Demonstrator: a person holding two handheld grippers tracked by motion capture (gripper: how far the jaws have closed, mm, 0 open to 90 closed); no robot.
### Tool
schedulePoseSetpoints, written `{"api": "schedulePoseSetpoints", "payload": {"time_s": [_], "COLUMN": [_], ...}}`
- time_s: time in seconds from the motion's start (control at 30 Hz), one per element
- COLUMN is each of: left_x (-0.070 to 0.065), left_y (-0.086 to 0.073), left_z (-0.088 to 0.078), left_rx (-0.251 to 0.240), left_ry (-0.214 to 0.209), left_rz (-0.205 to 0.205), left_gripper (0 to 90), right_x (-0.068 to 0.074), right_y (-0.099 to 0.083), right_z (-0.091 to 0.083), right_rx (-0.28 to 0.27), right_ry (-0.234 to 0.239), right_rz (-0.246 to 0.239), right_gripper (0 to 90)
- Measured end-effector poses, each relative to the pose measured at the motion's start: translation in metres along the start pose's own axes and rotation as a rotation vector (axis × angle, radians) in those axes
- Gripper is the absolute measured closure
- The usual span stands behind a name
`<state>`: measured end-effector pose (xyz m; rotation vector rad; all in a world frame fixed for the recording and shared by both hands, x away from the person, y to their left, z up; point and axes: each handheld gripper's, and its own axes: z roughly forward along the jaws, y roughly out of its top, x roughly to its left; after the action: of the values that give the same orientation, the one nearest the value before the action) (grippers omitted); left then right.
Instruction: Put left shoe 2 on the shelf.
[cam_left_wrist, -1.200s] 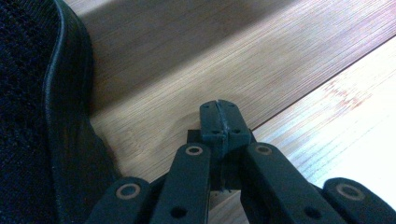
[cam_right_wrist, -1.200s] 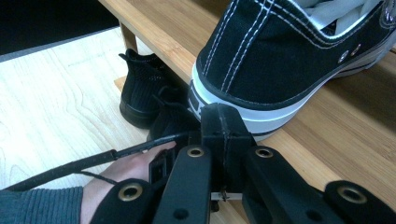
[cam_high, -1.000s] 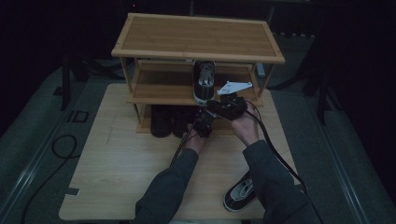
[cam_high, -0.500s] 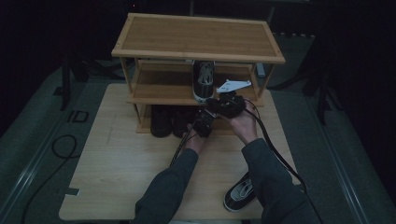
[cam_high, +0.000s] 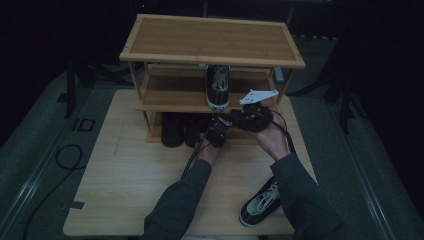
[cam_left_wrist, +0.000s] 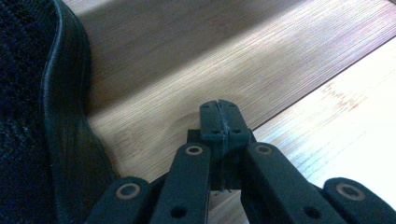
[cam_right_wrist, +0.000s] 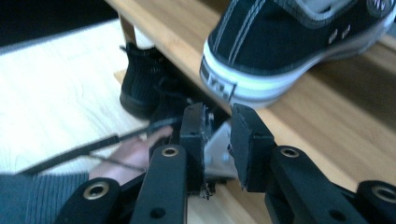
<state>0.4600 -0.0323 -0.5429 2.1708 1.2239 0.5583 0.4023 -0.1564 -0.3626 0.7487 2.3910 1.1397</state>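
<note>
Lengthwise, sneaker (cam_high: 218, 86) heel toward person

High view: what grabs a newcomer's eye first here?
The bamboo shoe rack at the table's far side, with a black-and-white sneaker on its middle shelf, heel out over the front edge. Right below the heel sits the right tool, its jaws just opened and nothing between them; the left tool is shut beside dark boots on the bottom shelf. A matching sneaker lies on the table near the person's right sleeve.

Sneaker (cam_high: 218, 86): you're seeing black canvas, white sole
Rack (cam_high: 210, 40): showing light bamboo
Boots (cam_high: 172, 129): appearing black
</note>
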Motion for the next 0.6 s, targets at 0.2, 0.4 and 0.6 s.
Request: {"api": "schedulePoseSetpoints", "payload": {"time_s": [0.2,0.4,0.6], "left_x": [0.0,0.0,0.0], "left_y": [0.0,-0.001,-0.001], "left_z": [0.0,0.0,0.0], "left_rx": [-0.007,-0.008,-0.009], "left_ry": [-0.009,-0.005,-0.006], "left_rz": [-0.005,-0.002,-0.001], "left_gripper": [90.0,90.0,90.0], "right_x": [-0.006,-0.012,-0.015], "right_y": [-0.016,-0.03,-0.039], "right_z": [-0.005,-0.007,-0.007], "right_rx": [0.039,0.07,0.081], "right_ry": [-0.008,-0.016,-0.011], "right_rz": [0.024,0.036,0.044], "right_gripper": [72.4,70.9,70.2]}}
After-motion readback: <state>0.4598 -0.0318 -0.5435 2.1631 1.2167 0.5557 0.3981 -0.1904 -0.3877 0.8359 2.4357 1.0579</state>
